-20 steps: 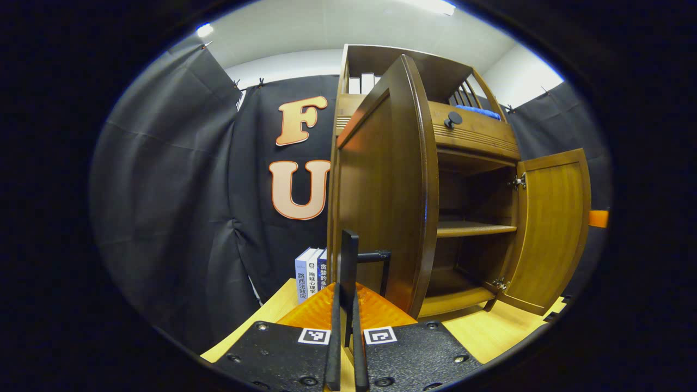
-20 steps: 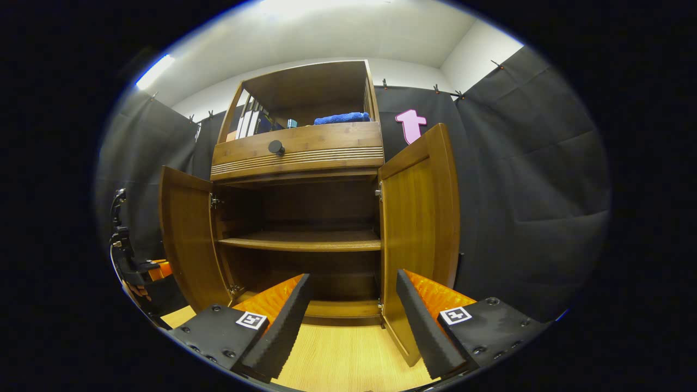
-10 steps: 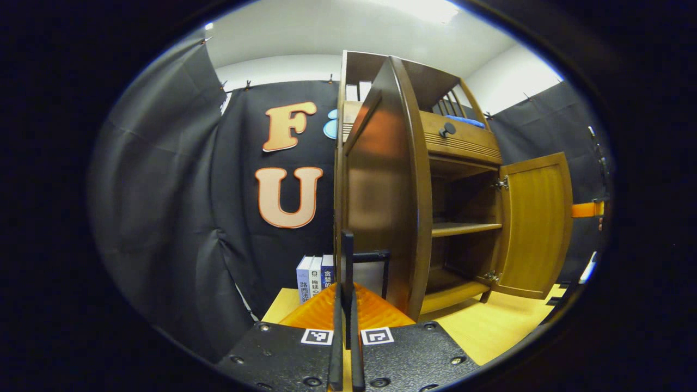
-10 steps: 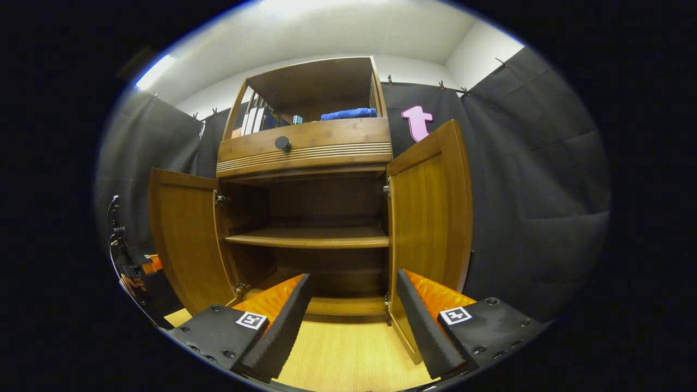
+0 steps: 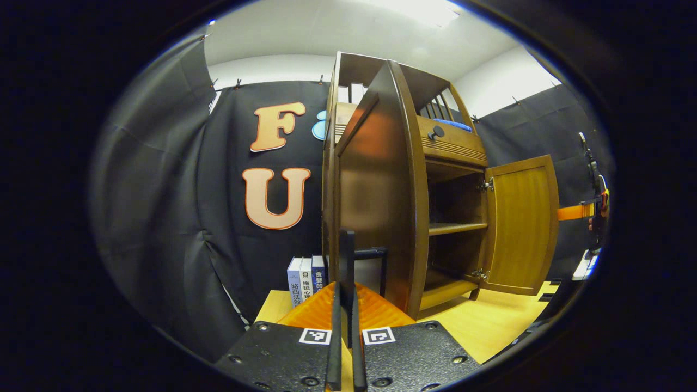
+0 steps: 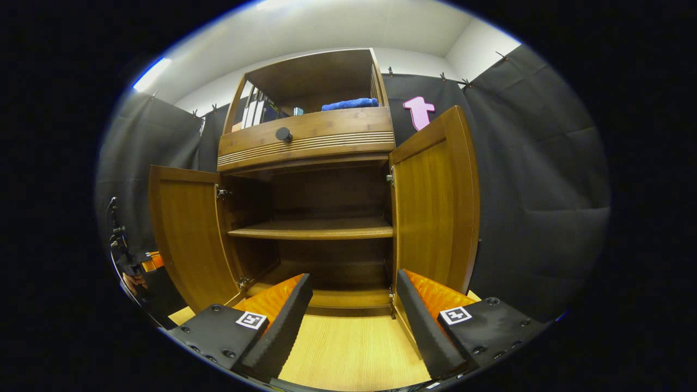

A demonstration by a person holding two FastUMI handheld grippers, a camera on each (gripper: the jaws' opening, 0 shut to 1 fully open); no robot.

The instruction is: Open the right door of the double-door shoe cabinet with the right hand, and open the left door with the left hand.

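Swinging wider over the last second, the left door (image 5: 375,201) now stands well out, with your left gripper (image 5: 344,326) pinched tight on its handle (image 5: 347,253). Across the shoe cabinet (image 6: 310,141), the right door (image 6: 435,207) is wide too, and your right gripper (image 6: 354,321) is spread and empty. Likely only the release remains. The books' (image 5: 305,277) spine print is too small to read.

Bright ceiling light (image 5: 430,6), sharp focus, dim cabinet interior (image 6: 326,201), fisheye-warped edges.
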